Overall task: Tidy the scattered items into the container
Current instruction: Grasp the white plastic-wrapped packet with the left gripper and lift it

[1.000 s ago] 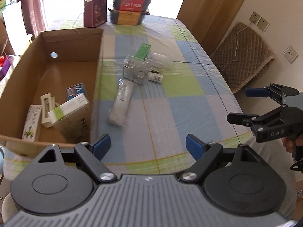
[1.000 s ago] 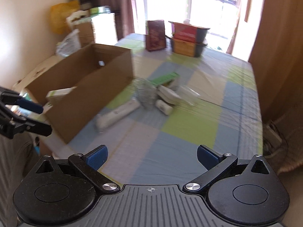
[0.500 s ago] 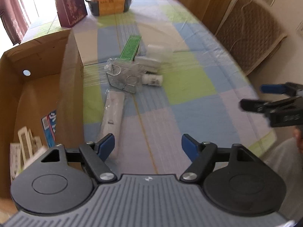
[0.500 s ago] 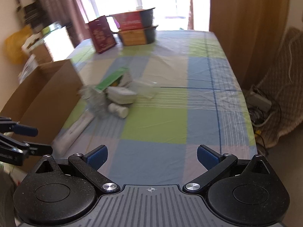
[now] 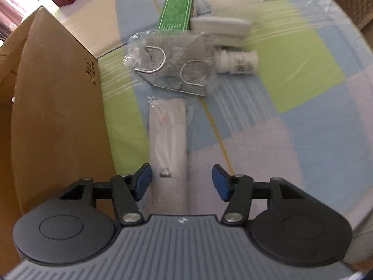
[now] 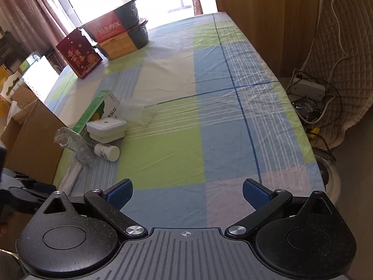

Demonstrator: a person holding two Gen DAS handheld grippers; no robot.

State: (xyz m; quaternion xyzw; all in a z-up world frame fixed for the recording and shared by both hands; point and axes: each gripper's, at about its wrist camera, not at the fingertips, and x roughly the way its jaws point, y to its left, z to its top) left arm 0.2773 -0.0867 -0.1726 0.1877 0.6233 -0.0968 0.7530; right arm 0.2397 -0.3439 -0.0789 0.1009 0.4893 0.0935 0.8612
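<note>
My left gripper [image 5: 181, 182] is open, its blue pads straddling the near end of a long white packet in clear wrap [image 5: 167, 135]. Beyond it lie a clear bag with metal hooks [image 5: 172, 63], a small white bottle [image 5: 237, 61], a white flat case [image 5: 220, 26] and a green box [image 5: 177, 7]. The cardboard box [image 5: 56, 107] stands to the left. My right gripper [image 6: 186, 192] is open over the checked cloth, holding nothing; the same white bottle [image 6: 107, 151], white case [image 6: 106, 128] and green box [image 6: 92, 110] lie at its left, with the cardboard box [image 6: 32, 140] further left.
At the table's far end stand a dark red gift box [image 6: 79, 53] and two stacked food bowls [image 6: 119, 35]. A padded chair [image 6: 340, 53] with cables is off the table's right edge. The left gripper's body [image 6: 21, 193] shows at lower left.
My left gripper has dropped forward and down onto the long white packet, which now lies between its pads. My right gripper has turned rightward, toward the table's middle.
</note>
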